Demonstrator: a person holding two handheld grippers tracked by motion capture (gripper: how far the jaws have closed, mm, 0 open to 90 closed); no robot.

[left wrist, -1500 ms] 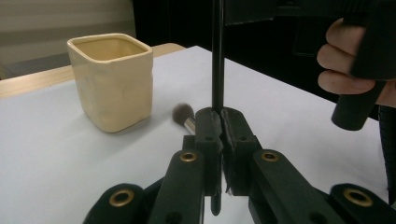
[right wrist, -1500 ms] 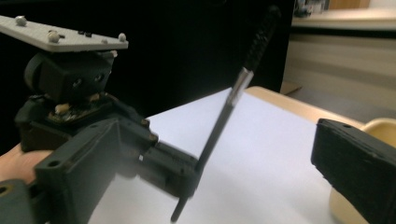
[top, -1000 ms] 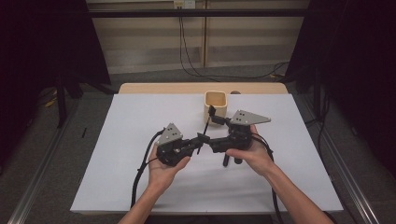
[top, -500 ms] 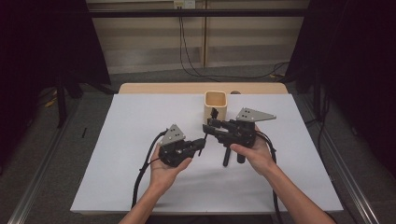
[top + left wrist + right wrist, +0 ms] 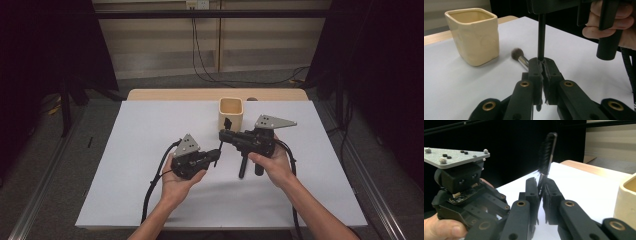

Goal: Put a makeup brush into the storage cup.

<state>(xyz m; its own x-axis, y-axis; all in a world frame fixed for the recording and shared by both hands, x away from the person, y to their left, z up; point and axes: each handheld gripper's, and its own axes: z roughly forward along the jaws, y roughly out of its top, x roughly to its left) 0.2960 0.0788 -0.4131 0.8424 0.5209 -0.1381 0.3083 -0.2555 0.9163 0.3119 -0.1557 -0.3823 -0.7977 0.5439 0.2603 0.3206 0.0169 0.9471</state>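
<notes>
While both grippers meet above the white sheet (image 5: 125, 165), the left gripper (image 5: 541, 65) clamps a thin dark stick (image 5: 541, 37). The right gripper (image 5: 541, 185) has just been closing and now pinches a small black brush (image 5: 547, 152) upright. A cream cup (image 5: 231, 112) stands just beyond them, with a makeup brush (image 5: 519, 56) lying near it.

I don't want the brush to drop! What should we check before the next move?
1. Right tool gripping the spiral brush: ok, its jaws have just closed on it.
2. Left tool released the black stick: not ok, shut on it.
3. Cream cup upright, top open: ok.
4. Fluffy brush out of the way: cannot tell.
</notes>
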